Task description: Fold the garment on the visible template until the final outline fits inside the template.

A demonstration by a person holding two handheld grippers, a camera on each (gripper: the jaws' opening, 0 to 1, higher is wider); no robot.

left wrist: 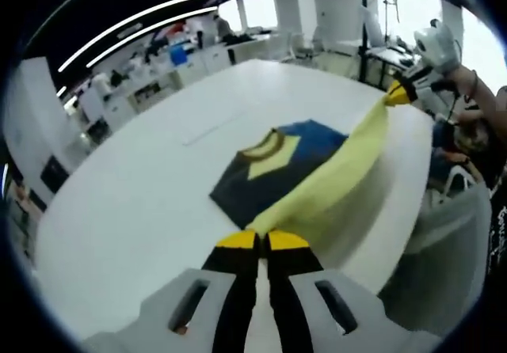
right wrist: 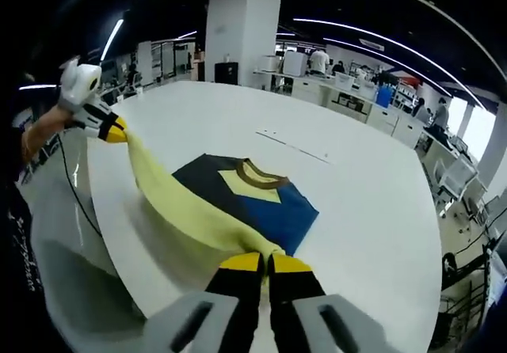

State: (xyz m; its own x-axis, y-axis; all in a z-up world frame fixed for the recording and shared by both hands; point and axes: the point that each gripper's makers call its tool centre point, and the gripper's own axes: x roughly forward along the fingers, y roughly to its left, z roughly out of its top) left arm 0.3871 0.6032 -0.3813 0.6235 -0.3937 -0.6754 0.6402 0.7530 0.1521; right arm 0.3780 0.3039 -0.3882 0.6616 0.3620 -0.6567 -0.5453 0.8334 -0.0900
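Observation:
A navy and blue garment [left wrist: 273, 167] [right wrist: 261, 203] with a brown collar and a yellow chest patch lies flat on the white table [left wrist: 135, 203] [right wrist: 372, 210]. Its yellow edge [left wrist: 341, 171] [right wrist: 178, 203] is lifted off the table and stretched in a band between the two grippers. My left gripper [left wrist: 262, 240] is shut on one end of that edge; it appears again as the left gripper [right wrist: 111, 131] at the table's near rim. My right gripper [right wrist: 266, 262] is shut on the other end, and this right gripper [left wrist: 396, 93] is held high by a person's hand.
A faint thin line [left wrist: 210, 129] [right wrist: 293, 146] marks the table beyond the collar. The table edge [left wrist: 412, 210] [right wrist: 103, 210] runs just under the lifted band. Desks and shelves [left wrist: 174, 64] [right wrist: 348, 92] stand behind. A person's arm [left wrist: 475, 84] [right wrist: 40, 135] reaches in.

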